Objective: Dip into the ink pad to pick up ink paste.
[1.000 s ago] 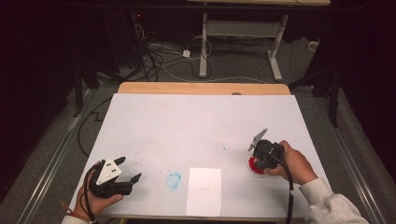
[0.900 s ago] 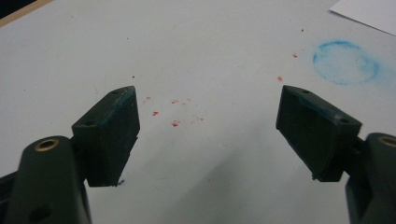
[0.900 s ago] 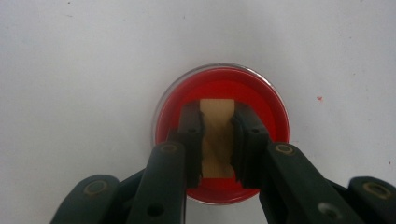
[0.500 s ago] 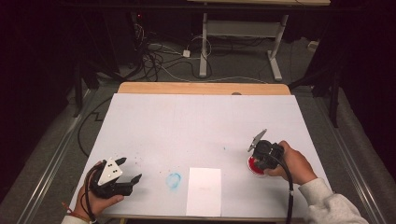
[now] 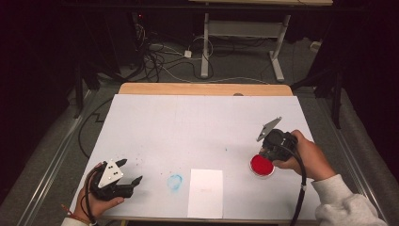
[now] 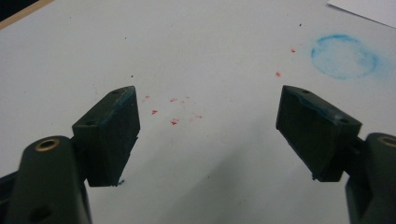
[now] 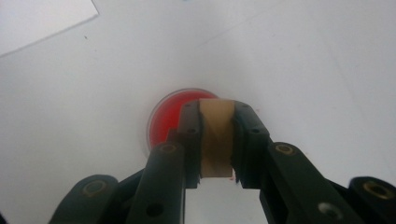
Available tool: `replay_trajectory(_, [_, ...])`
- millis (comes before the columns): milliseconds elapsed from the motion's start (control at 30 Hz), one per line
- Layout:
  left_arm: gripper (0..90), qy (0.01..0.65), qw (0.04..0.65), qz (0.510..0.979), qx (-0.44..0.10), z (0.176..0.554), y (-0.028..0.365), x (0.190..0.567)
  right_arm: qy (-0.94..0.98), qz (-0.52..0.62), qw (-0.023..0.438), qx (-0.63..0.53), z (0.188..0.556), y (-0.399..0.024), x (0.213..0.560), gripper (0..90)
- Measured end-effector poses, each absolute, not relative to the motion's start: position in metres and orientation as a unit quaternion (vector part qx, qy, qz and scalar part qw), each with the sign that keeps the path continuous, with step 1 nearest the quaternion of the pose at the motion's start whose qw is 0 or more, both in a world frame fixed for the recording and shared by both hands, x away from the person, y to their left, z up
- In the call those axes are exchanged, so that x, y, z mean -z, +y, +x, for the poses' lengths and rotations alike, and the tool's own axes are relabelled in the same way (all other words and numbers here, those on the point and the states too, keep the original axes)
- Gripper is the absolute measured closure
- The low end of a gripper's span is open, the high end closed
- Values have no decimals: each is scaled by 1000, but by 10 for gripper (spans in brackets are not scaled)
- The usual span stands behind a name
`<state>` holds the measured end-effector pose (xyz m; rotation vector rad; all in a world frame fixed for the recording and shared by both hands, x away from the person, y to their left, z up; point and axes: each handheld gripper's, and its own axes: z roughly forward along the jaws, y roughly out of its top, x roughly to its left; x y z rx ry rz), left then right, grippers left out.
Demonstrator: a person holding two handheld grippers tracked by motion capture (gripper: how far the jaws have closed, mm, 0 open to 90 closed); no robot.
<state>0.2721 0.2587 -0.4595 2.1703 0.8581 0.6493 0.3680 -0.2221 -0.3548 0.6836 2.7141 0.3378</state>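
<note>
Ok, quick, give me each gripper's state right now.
Left gripper: open, holding nothing.
Right gripper: shut on a tan block, over the red ink pad.

A blue smudge [image 5: 175, 182] beside white paper [image 5: 205, 193].

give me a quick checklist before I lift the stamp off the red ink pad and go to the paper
1. Right tongs shut on the stamp: ok.
2. Stamp over the red pad: ok.
3. Stamp face inked: cannot tell, it is hidden.
4. Paper lies flat with nothing on it: ok.
5. Left tongs open, off to the side of the paper: ok.
6. Table clean: not ok, a blue smudge and red specks near the paper.
</note>
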Motion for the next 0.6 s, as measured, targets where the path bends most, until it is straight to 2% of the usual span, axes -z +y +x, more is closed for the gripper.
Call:
replay_trajectory(100, [207, 333, 353, 838, -249, 272, 259, 460, 949, 240, 163, -121, 367, -223, 345, 763])
replay_trajectory(233, [207, 332, 352, 839, -249, 273, 259, 460, 951, 244, 151, -118, 368, -226, 349, 762])
replay_trajectory(600, [207, 331, 348, 842, -246, 274, 257, 461, 961, 247, 102, -72, 379, -224, 402, 760])
